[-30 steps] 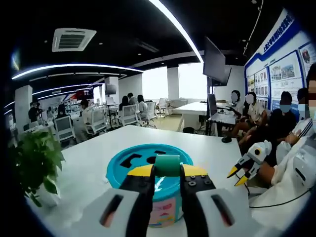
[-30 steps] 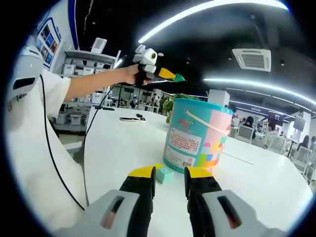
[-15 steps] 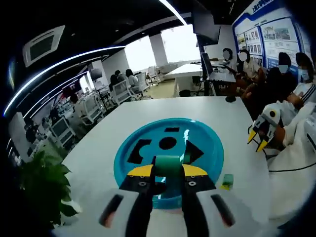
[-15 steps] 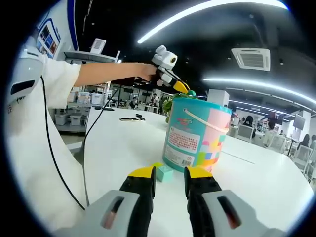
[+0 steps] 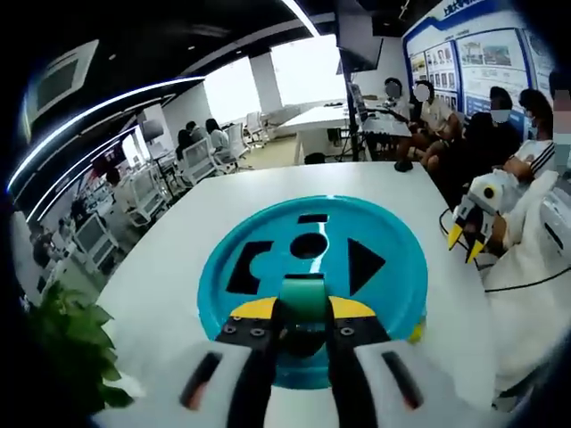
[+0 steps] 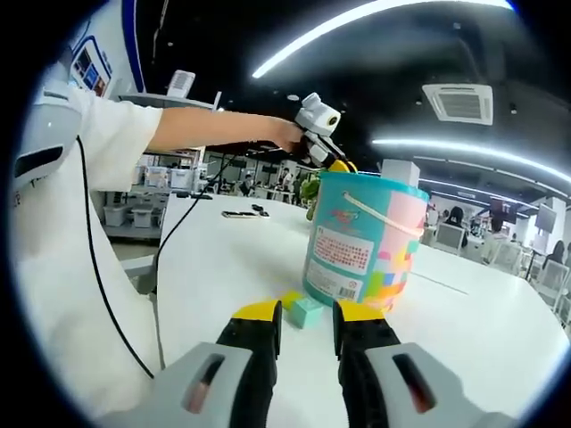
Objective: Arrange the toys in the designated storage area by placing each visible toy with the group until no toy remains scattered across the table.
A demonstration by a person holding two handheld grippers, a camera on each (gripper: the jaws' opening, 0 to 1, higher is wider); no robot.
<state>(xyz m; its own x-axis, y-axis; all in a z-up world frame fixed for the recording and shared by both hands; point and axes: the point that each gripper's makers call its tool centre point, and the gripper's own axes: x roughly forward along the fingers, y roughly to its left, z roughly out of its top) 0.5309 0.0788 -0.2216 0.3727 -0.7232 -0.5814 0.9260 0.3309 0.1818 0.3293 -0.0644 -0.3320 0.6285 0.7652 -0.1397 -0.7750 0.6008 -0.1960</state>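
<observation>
A teal bucket lid (image 5: 268, 316) with several shape cutouts lies under my left gripper (image 5: 303, 309). That gripper is shut on a green block (image 5: 303, 296) just above the lid. In the right gripper view the same gripper (image 6: 337, 165) hovers at the rim of the pink and teal toy bucket (image 6: 361, 245). A small teal block (image 6: 309, 311) and a yellow piece (image 6: 291, 299) lie on the white table (image 6: 223, 267) at the bucket's foot. My right gripper (image 6: 307, 323) is open just short of them, nothing between its fingers. It hangs off the table's right side (image 5: 462, 244) in the left gripper view.
A potted plant (image 5: 67, 352) stands left of the bucket. A dark phone-like object (image 6: 241, 214) lies further back on the table. A person's arm (image 6: 205, 129) and white sleeve reach in from the left. People sit at desks behind.
My left gripper has carried the green block forward over the bucket, and its view now looks steeply down on the lid. The right gripper has edged slightly nearer the bucket.
</observation>
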